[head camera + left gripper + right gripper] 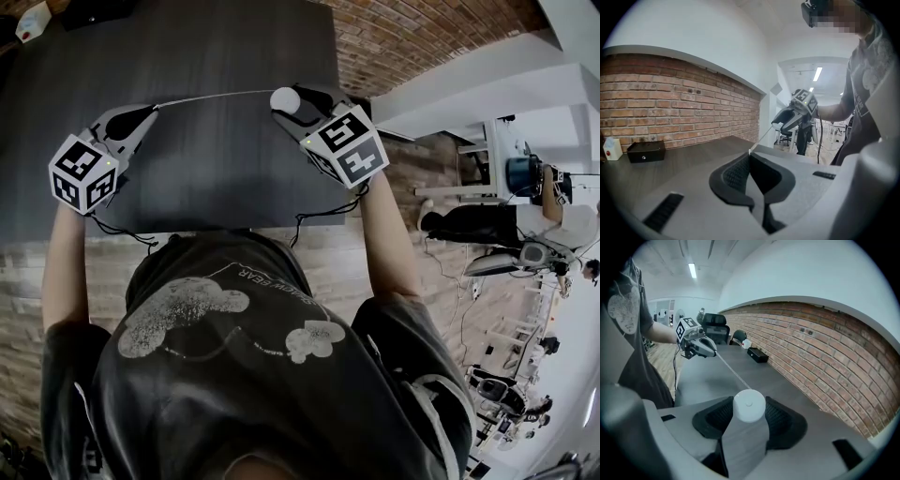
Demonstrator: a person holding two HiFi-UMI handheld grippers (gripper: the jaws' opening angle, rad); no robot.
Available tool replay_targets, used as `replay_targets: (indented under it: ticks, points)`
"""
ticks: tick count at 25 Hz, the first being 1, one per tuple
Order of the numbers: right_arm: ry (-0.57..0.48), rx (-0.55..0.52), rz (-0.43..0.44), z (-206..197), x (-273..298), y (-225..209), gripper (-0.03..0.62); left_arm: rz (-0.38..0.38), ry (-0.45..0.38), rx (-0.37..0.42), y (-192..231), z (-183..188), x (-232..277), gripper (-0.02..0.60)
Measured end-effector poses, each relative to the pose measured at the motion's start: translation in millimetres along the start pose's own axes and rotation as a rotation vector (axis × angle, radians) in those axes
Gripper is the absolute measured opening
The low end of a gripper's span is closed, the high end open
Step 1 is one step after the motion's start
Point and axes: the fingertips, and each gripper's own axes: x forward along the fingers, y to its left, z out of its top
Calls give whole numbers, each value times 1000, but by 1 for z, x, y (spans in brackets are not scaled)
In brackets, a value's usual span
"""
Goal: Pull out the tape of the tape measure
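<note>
**Tape drawn out, strung straight between both grippers**

Left gripper (750, 157): its ribbed black pads are clenched together on the tip of the tape (216, 97). The tape is a thin, pale, flat strip running in a straight line across to the other gripper.

Right gripper (750, 417): the jaws stand wide, with the textured black pads grasping the tape measure (749, 405). This is a smooth white round case with a flat disc face and a small dimple at its centre. In the head view it sits over the right part of the table (216, 178).

The table is dark, matte wood-grain. A red brick wall (670, 101) with pale mortar runs along its far edge, and a small rectangular black box (645, 151) rests on the table by that wall.
</note>
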Motion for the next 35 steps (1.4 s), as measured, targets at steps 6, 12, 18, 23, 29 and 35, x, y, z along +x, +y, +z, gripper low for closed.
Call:
replay_targets:
  ticks: [6, 12, 18, 23, 29, 35]
  points:
    - [3, 23, -41, -12, -9, -20, 233, 55, -20, -49, 13, 0, -6, 9]
    - [-28, 68, -37, -14, -16, -29, 233, 89, -29, -77, 20, 1, -15, 9]
    - [-24, 73, -25, -19, -10, -28, 233, 107, -18, -84, 21, -2, -13, 9]
    - [-19, 67, -26, -22, -12, -30, 233, 117, -17, -78, 23, 0, -12, 9]
    - [-4, 91, -67, -34, -16, -42, 233, 193, -24, -121, 44, -8, -29, 9]
    - [-11, 117, -61, -37, -17, -41, 233, 226, -15, -127, 53, -12, -39, 9]
